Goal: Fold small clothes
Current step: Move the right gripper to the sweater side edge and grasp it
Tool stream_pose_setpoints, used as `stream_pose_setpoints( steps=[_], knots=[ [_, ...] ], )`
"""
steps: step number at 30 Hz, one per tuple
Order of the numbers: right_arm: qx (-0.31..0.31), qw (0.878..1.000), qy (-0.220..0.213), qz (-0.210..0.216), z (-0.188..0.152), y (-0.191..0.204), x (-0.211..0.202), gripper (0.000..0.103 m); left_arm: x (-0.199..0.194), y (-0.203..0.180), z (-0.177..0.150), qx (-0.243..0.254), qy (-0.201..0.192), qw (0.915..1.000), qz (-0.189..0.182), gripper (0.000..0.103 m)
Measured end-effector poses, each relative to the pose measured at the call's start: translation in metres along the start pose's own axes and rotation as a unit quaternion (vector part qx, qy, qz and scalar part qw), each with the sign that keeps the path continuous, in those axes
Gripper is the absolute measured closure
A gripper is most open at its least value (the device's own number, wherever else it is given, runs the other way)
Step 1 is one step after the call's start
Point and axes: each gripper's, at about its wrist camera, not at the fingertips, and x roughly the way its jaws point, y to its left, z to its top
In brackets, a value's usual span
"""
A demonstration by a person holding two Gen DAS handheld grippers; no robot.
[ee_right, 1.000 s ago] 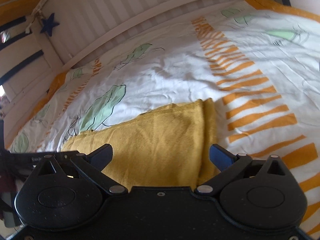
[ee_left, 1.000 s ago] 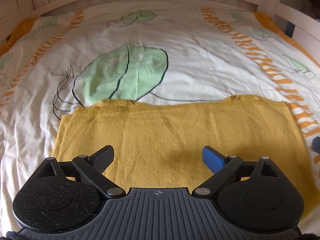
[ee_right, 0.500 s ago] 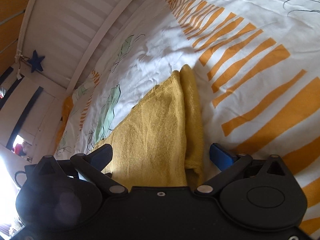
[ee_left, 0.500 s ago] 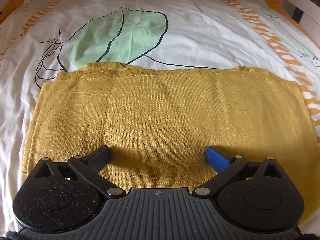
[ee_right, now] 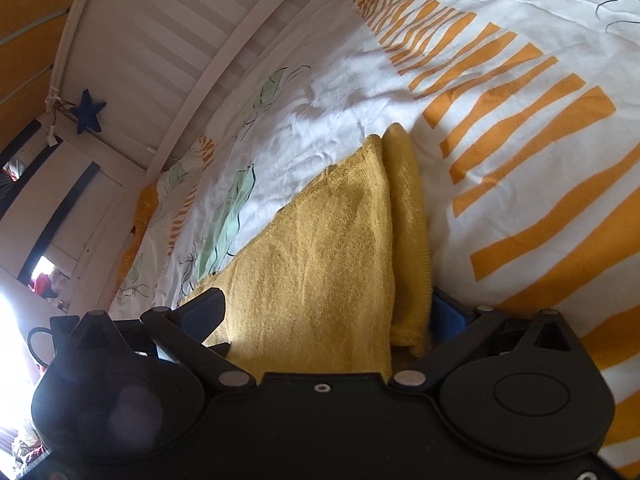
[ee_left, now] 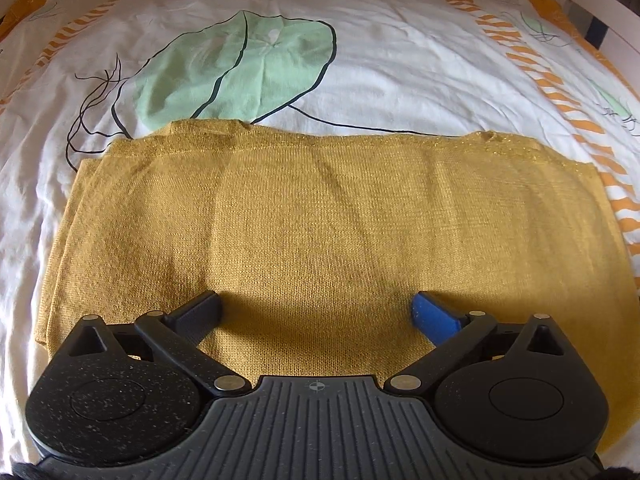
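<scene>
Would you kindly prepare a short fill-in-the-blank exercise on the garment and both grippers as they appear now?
1. The garment lying on the bedsheet is mustard ____ in colour.
2. The left gripper has its fingers spread ____ above the garment.
3. The large leaf printed on the bedsheet is ____.
4. The right gripper is at the garment's folded ____.

Missing words: yellow; open; green; edge

Bright daylight, soft shadows, fisheye-warped edges
</scene>
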Motion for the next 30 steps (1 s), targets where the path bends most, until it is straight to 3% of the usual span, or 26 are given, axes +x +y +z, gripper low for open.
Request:
stream_pose_setpoints(
  steps=[11,15,18,22,27,30],
  knots=[
    [0.008,0.998,0.017,0.053,0.019,-0.001,0.03,0.0,0.0,-0.002,-0.001,0.006,-0.004,0.9999,0.009,0.0],
    [-0.008,0.998,0.018,0.056,0.017,0.0,0.029,0.0,-0.002,0.001,0.01,0.008,-0.01,0.9999,0.005,0.0],
    [-0.015,0.998,0.019,0.061,0.015,-0.001,0.027,0.0,-0.001,0.003,0.029,-0.012,-0.025,0.9993,0.025,0.001],
    [-0.015,0.998,0.021,0.063,0.015,-0.002,0.025,0.0,0.017,0.006,0.05,-0.03,-0.006,0.9989,0.035,0.0],
    [-0.017,0.998,0.022,0.062,0.015,-0.002,0.025,0.0,0.026,0.0,0.05,-0.021,-0.012,0.9985,0.05,0.0],
    [-0.017,0.998,0.023,0.062,0.015,-0.002,0.025,0.0,0.018,0.004,0.047,-0.021,-0.011,0.999,0.037,0.0]
  ],
)
